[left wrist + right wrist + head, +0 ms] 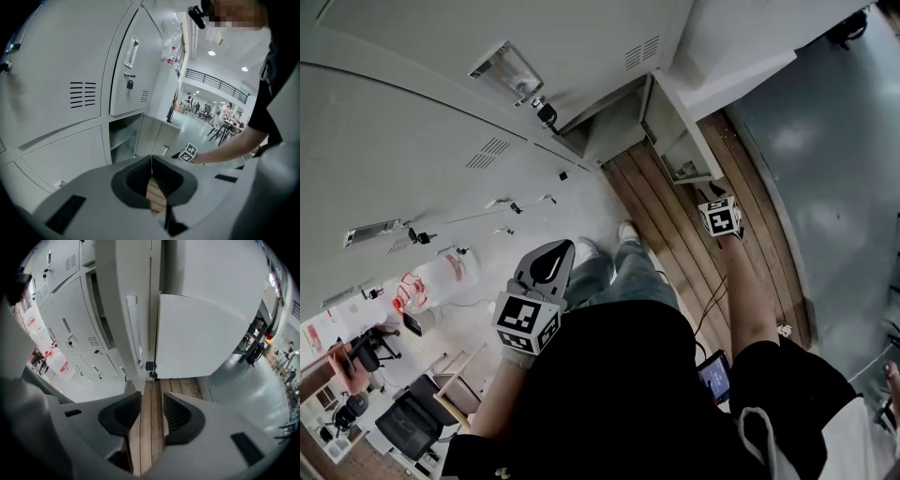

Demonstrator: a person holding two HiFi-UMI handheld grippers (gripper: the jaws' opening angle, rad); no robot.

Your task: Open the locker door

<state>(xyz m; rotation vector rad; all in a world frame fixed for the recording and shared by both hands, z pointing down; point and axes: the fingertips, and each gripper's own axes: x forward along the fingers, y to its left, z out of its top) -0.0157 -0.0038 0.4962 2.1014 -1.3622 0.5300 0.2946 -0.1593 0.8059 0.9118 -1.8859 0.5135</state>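
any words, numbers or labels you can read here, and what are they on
Nothing can be read as text in any view.
White bag against the lockers: red print, too blurred to read.
Phone screen: lit, too small to read.
Marker cubes: black square patterns only, no letters.
Locker label holder: no writing can be made out.

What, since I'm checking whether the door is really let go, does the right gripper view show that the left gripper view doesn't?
Only the right gripper view: the right gripper, jaws apart with nothing between them, and a padlock hanging just ahead of them. Only the left gripper view: the left gripper, jaws together, the right gripper's marker cube, and the open compartment's shelf. Both: grey closed lockers with vent slots.
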